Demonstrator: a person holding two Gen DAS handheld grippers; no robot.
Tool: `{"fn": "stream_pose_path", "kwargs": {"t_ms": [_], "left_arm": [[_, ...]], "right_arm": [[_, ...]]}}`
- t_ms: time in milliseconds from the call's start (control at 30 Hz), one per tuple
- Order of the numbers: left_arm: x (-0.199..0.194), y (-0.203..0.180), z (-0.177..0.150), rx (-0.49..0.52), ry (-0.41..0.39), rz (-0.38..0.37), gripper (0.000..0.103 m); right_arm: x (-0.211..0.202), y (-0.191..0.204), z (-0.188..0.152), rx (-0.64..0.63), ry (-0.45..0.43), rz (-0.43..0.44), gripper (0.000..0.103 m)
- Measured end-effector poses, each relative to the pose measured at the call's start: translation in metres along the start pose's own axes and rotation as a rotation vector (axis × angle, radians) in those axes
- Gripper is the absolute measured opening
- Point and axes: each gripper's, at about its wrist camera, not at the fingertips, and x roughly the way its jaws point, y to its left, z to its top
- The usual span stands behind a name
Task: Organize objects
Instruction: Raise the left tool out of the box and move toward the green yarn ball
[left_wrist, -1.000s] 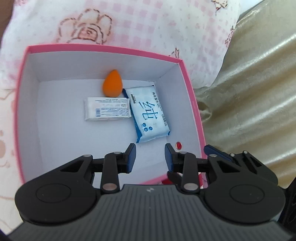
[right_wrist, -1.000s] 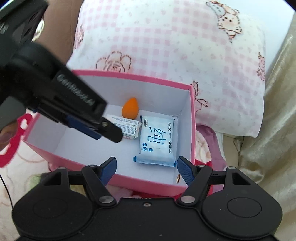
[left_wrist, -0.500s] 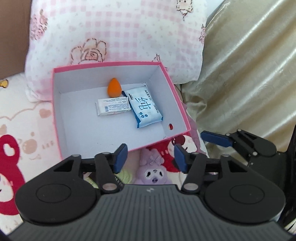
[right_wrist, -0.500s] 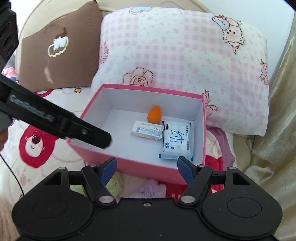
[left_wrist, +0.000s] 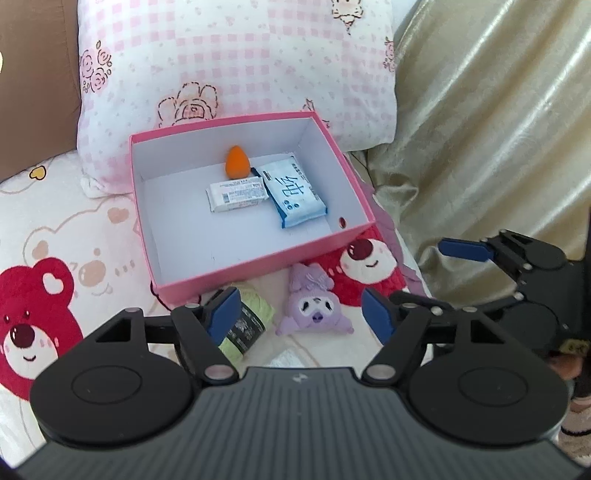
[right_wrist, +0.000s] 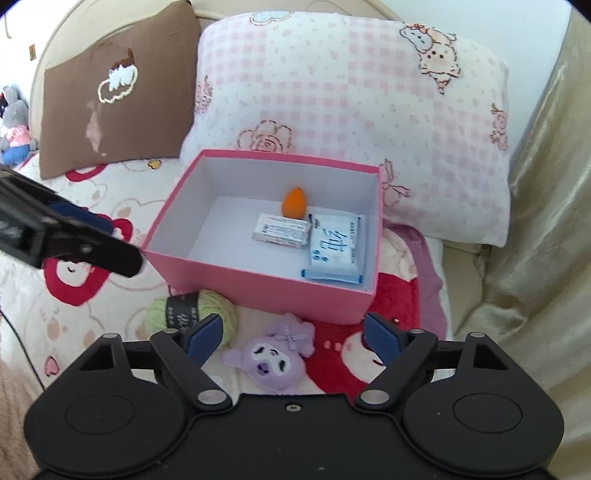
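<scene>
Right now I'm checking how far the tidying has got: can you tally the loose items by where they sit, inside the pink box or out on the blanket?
Inside the pink box: 3 (orange sponge, white packet, blue tissue pack)
On the blanket: 2 (green yarn ball, purple plush)
Total: 5

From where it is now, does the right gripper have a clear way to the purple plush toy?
Probably yes. The right gripper is open and empty, and the purple plush toy lies uncovered on the blanket just ahead of it, in front of the pink box. The green yarn ball lies to one side.
</scene>
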Motion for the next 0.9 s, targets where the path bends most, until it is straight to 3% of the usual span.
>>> {"fn": "stream_pose_path", "kwargs": {"t_ms": [167, 267, 633, 800, 900], "left_arm": [[-0.016, -0.009, -0.014, 0.0, 0.006, -0.018, 0.075], [-0.021, -0.011, -0.021, 0.006, 0.004, -0.017, 0.084], [-0.011, -0.006, -0.045, 0.021, 0.038, -0.039, 0.088], [-0.007, -0.002, -0.055, 0.031, 0.057, -0.047, 0.09], [-0.006, 0.001, -0.062, 0.035, 0.014, -0.04, 0.094]], "right_arm": [[-0.008, -0.004, -0.002, 0.033, 0.0, 0.012, 0.087], [-0.011, 0.0, -0.004, 0.011, -0.017, 0.029, 0.087], [0.005, 0.028, -0.021, -0.101, 0.05, 0.132, 0.093], [0.007, 0.031, -0.032, -0.103, 0.028, 0.169, 0.093], [0.001, 0.038, -0.039, -0.15, -0.023, 0.176, 0.093]]}}
